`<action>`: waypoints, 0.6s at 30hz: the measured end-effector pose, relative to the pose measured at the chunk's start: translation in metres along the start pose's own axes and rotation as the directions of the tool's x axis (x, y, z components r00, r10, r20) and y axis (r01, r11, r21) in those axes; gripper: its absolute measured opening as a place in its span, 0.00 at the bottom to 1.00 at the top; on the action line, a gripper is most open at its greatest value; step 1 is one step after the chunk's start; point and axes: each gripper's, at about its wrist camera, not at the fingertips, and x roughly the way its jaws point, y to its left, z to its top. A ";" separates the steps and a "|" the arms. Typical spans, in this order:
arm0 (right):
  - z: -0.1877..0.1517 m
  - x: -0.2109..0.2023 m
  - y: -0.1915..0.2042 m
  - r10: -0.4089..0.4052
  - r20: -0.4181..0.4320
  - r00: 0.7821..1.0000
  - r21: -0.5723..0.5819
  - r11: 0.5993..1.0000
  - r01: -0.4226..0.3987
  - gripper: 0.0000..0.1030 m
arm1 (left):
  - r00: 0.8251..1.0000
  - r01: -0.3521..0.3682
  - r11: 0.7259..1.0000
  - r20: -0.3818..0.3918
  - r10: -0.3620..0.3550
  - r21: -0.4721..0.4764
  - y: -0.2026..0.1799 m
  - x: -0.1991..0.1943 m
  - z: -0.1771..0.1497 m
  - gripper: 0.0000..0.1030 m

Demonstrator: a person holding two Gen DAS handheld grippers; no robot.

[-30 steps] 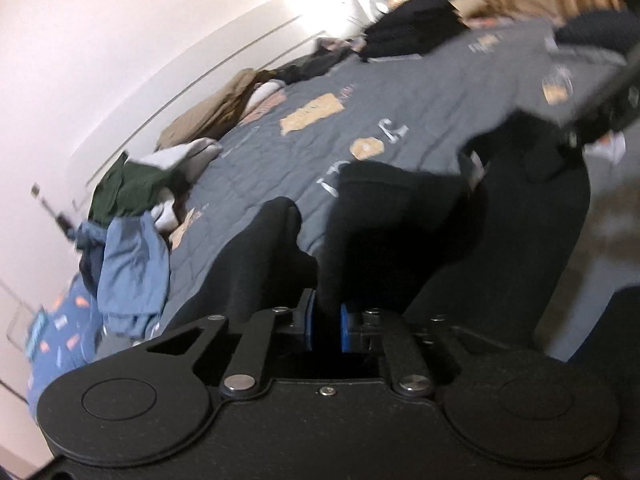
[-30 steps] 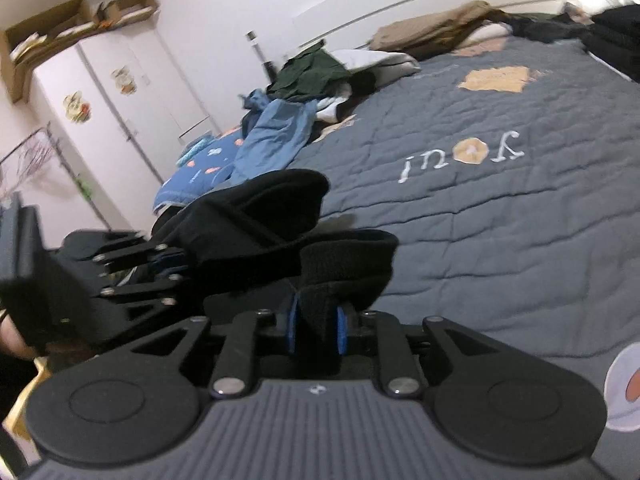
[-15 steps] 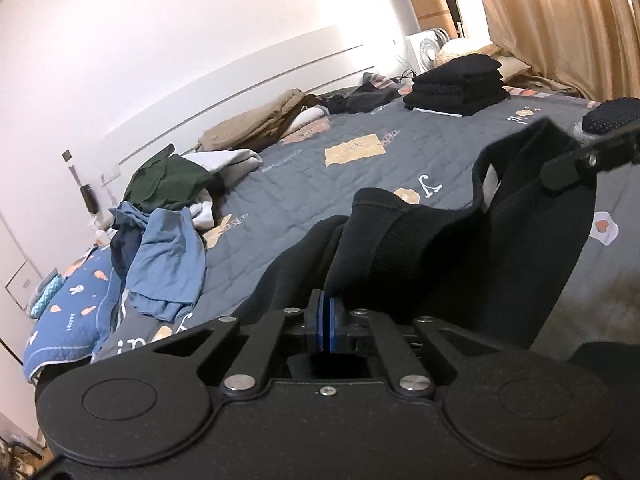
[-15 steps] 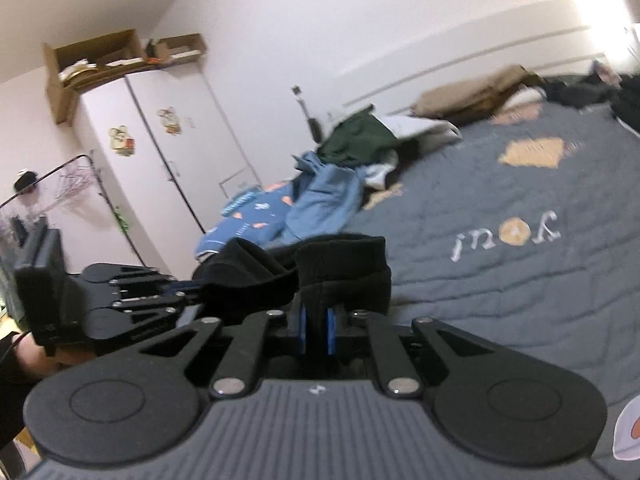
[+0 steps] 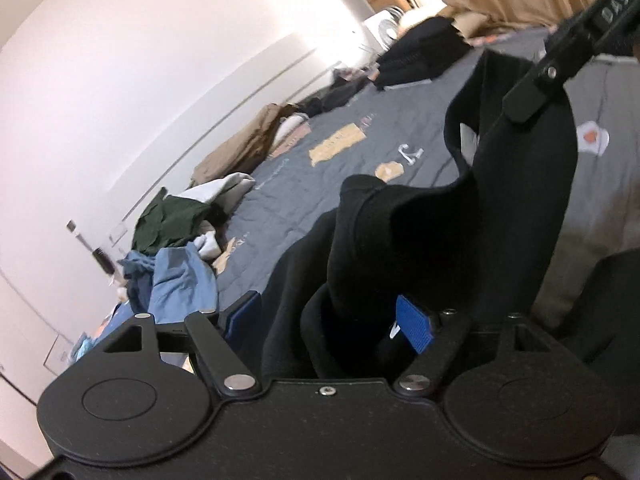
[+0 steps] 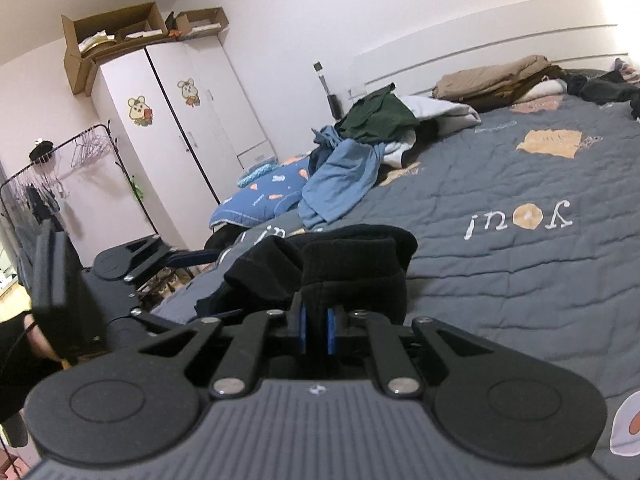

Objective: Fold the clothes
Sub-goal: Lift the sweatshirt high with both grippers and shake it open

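Note:
A black garment (image 5: pixel 460 232) hangs above the grey quilted bed (image 5: pixel 280 208). My left gripper (image 5: pixel 328 316) is open, its blue pads (image 5: pixel 414 324) spread wide, with the black cloth lying loose between them. My right gripper (image 6: pixel 314 326) is shut on the garment's ribbed edge (image 6: pixel 352 268). The right gripper's arm also shows at the upper right of the left wrist view (image 5: pixel 560 60), holding the cloth up. The left gripper shows at the left of the right wrist view (image 6: pixel 132 264).
A heap of blue, green and white clothes (image 6: pixel 360 152) lies by the headboard, with tan clothes (image 6: pixel 496 80) further right. Folded black clothes (image 5: pixel 420 52) are stacked at the far end. A white wardrobe (image 6: pixel 172 120) and a clothes rack (image 6: pixel 60 168) stand beside the bed.
My left gripper has opened and let go of the black garment. The right gripper still holds its edge, and the cloth now sags between the left pads.

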 end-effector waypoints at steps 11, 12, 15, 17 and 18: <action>-0.008 0.006 -0.015 -0.004 -0.027 1.000 0.021 1.000 0.005 0.10 | 0.988 0.128 0.991 -0.082 -0.132 -0.043 -0.002 0.063 0.006 0.18; -0.009 0.006 -0.018 -0.022 -0.024 0.999 0.035 0.999 0.023 0.10 | 0.986 0.135 0.988 -0.086 -0.141 -0.072 0.002 0.065 0.007 0.17; -0.007 0.008 -0.026 -0.061 -0.009 0.998 0.073 0.995 0.061 0.09 | 0.989 0.120 0.983 -0.065 -0.130 -0.141 0.020 0.057 0.010 0.12; -0.005 0.006 -0.025 -0.073 0.011 0.997 0.075 0.995 0.072 0.09 | 0.995 0.083 0.981 -0.038 -0.091 -0.177 0.036 0.043 0.013 0.11; -0.003 0.005 -0.022 -0.075 0.024 0.997 0.066 0.995 0.073 0.09 | 0.997 0.066 0.978 -0.025 -0.072 -0.196 0.044 0.036 0.015 0.11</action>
